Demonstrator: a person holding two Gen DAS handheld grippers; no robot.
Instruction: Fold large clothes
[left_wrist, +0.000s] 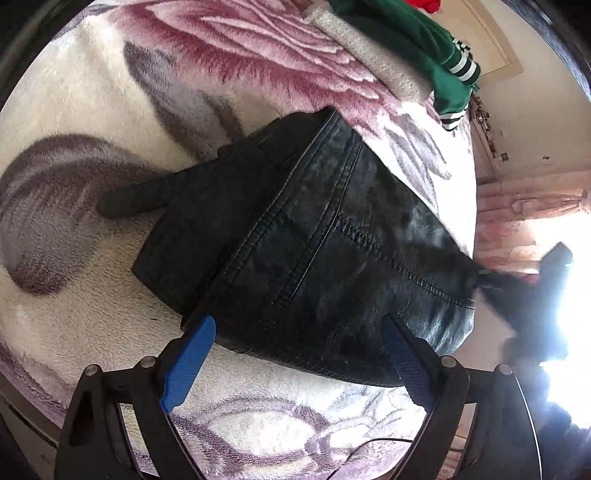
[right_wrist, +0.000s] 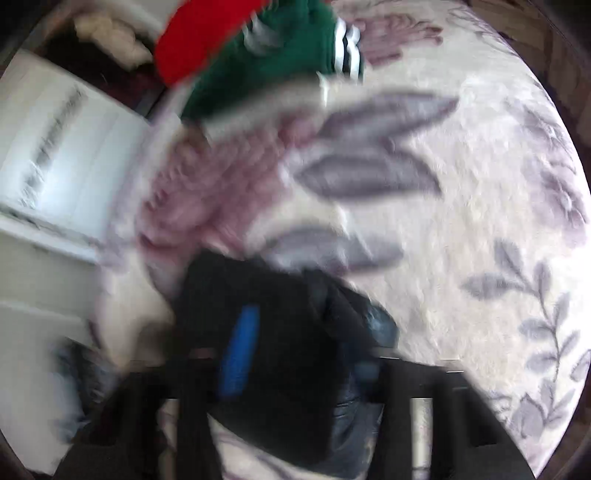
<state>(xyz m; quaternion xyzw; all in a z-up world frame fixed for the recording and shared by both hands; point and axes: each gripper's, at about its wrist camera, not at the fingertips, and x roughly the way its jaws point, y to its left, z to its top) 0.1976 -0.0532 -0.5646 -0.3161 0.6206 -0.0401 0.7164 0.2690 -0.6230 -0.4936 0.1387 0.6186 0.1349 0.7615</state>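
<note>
Dark blue-black jeans (left_wrist: 295, 236) lie folded on the floral plush blanket (left_wrist: 92, 110) covering the bed. My left gripper (left_wrist: 295, 332) is open, its blue-padded fingers (left_wrist: 188, 358) spread either side of the jeans' near edge, just above it. In the right wrist view, which is motion-blurred, the same jeans (right_wrist: 280, 332) fill the space between the fingers of my right gripper (right_wrist: 295, 350); one blue pad (right_wrist: 238, 354) shows against the cloth. Whether the right jaws are closed on the fabric is unclear. The right gripper also shows as a dark shape (left_wrist: 532, 295) at the jeans' right end.
A green garment with white-striped cuffs (left_wrist: 443, 55) and a red one (right_wrist: 192, 40) lie heaped at the bed's far end, with a grey fleece piece (left_wrist: 373, 55) beside them. A white cabinet (right_wrist: 62, 155) stands beside the bed. A bright window (left_wrist: 569, 295) glares at the right.
</note>
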